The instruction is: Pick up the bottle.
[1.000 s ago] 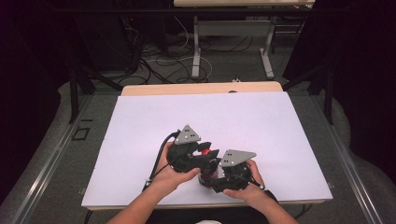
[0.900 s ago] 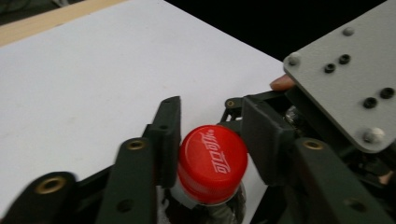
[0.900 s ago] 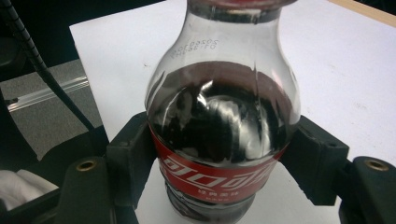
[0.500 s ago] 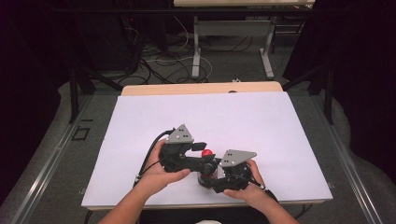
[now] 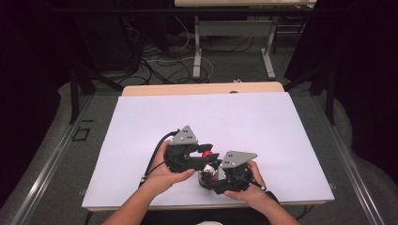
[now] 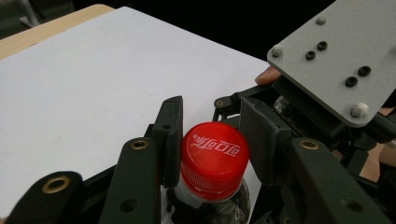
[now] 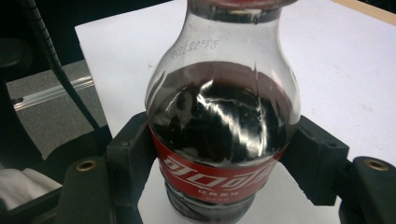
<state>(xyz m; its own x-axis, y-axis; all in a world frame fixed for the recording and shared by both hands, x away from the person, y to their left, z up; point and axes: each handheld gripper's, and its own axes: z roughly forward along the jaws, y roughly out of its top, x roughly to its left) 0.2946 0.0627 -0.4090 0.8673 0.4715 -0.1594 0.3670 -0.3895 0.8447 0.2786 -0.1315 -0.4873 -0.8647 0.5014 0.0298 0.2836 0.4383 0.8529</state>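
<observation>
Bottle [image 7: 223, 126] stands on the surface [image 5: 263, 126], your right gripper [image 5: 217, 180] clamping its body so your left gripper [image 6: 212, 140], clamped on the cap [image 6: 215, 156], can twist.

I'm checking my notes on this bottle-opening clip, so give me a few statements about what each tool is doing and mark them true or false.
1. The right tool is clamped on the body of the bottle. True.
2. The cap is blue. False: it is red with white lettering.
3. The left tool has the cap between its jaws. True: one jaw pad touches the cap's side, the other stands close by it.
4. The bottle is empty. False: dark drink fills it to about the shoulder.
5. The bottle lies flat on the white table. False: it stands upright near the table's front edge.
</observation>
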